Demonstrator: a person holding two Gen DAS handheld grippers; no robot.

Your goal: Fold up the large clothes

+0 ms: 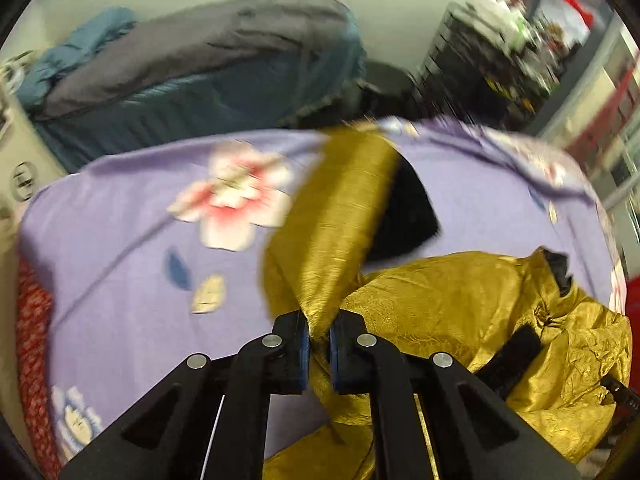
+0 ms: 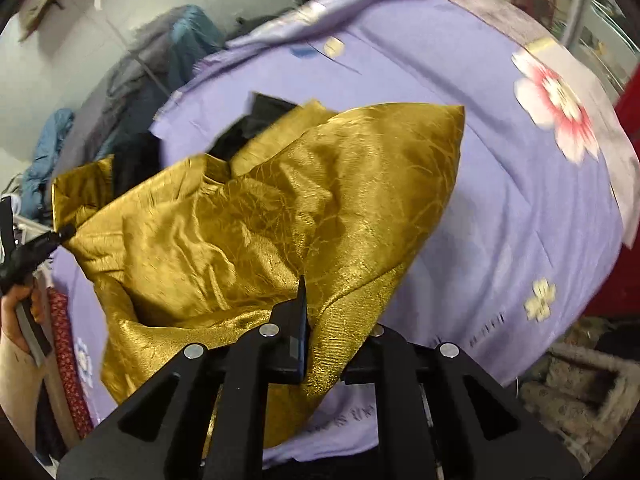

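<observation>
A shiny gold garment with black lining lies bunched on a lilac flowered bedsheet. My left gripper is shut on a strip of the gold cloth, which rises from the jaws toward the far side. In the right wrist view the gold garment hangs lifted over the bedsheet. My right gripper is shut on its lower edge; the cloth hides the right finger. The left gripper shows at the left edge, held in a hand.
A heap of grey and blue clothes is piled behind the bed. Dark shelving stands at the back right. A red patterned cloth hangs at the bed's left side. A woven mat lies on the floor.
</observation>
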